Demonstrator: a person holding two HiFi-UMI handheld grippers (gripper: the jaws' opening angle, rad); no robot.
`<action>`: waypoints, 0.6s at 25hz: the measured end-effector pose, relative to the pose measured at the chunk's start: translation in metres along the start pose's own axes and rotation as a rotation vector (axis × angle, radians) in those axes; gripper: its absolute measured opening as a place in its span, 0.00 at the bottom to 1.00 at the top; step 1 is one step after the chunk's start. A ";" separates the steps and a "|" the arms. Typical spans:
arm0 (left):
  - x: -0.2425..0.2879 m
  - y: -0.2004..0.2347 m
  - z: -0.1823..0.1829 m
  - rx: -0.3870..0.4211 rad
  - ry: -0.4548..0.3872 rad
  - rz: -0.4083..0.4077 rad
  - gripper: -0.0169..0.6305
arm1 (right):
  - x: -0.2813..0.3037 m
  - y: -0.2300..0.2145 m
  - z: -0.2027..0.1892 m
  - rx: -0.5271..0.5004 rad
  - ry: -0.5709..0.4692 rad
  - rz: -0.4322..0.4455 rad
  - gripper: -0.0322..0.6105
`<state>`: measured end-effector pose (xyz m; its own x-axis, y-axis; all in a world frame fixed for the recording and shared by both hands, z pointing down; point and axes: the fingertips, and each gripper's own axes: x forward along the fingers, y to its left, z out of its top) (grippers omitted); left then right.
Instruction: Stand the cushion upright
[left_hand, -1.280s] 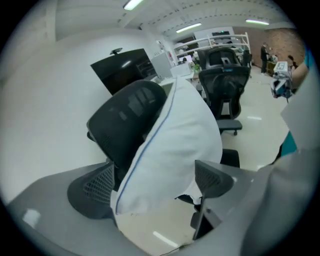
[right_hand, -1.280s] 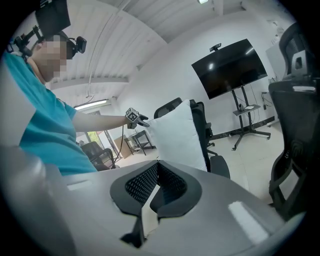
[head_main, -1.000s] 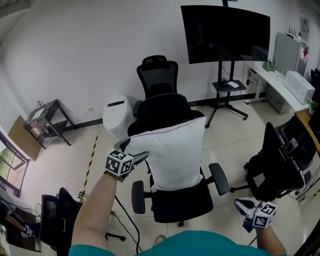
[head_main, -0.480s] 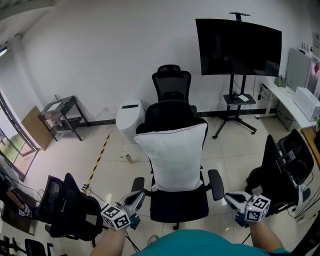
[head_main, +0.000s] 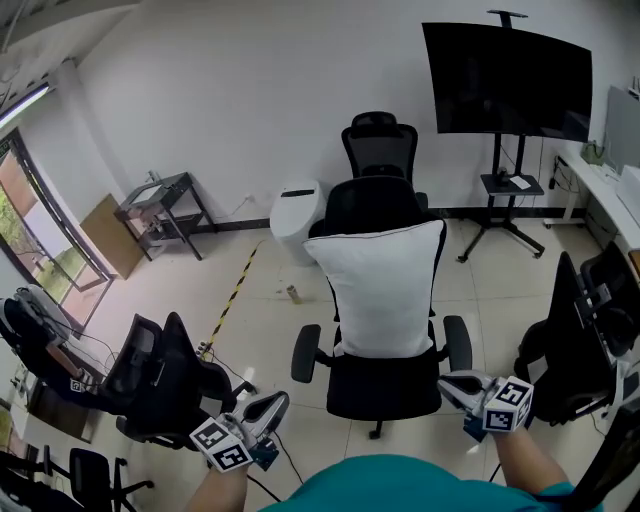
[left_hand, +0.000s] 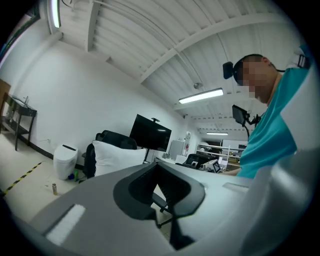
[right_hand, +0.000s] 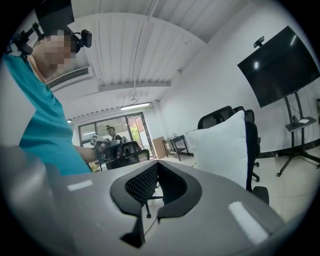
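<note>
A white cushion (head_main: 380, 295) with dark piping stands upright on the seat of a black office chair (head_main: 385, 388) and leans on its backrest. Both grippers hang low, close to my body and apart from the cushion. The left gripper (head_main: 277, 400) is at the bottom left, shut and empty. At the chair's right armrest level, the right gripper (head_main: 445, 381) is also shut and empty. In the left gripper view the left gripper (left_hand: 159, 163) has its jaws touching, with the cushion (left_hand: 117, 156) far beyond. The right gripper (right_hand: 157, 163) likewise points past the cushion (right_hand: 225, 145).
A second black chair (head_main: 380, 150) and a white bin (head_main: 298, 208) stand behind. A TV on a stand (head_main: 505, 85) is at the back right. Black chairs sit at left (head_main: 165, 370) and right (head_main: 590, 340). Striped tape (head_main: 235, 295) and a small bottle (head_main: 291, 294) lie on the floor.
The left gripper has left the cushion's left edge and dropped back near my body, its jaws now shut. The right gripper rose slightly. The cushion stays upright.
</note>
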<state>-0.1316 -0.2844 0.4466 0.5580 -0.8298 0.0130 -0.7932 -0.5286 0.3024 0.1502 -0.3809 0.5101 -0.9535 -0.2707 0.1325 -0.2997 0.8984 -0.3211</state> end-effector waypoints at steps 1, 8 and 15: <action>-0.010 -0.005 -0.001 0.000 -0.007 -0.005 0.04 | 0.002 0.011 -0.003 -0.002 0.000 0.001 0.05; -0.091 -0.023 -0.036 -0.021 -0.003 -0.111 0.04 | 0.006 0.116 -0.031 -0.047 -0.004 -0.075 0.05; -0.186 -0.047 -0.080 -0.100 0.085 -0.206 0.04 | -0.004 0.244 -0.086 -0.011 0.002 -0.187 0.05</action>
<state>-0.1782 -0.0909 0.5065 0.7277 -0.6855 0.0204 -0.6344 -0.6616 0.3998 0.0838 -0.1306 0.5114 -0.8811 -0.4327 0.1909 -0.4714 0.8363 -0.2800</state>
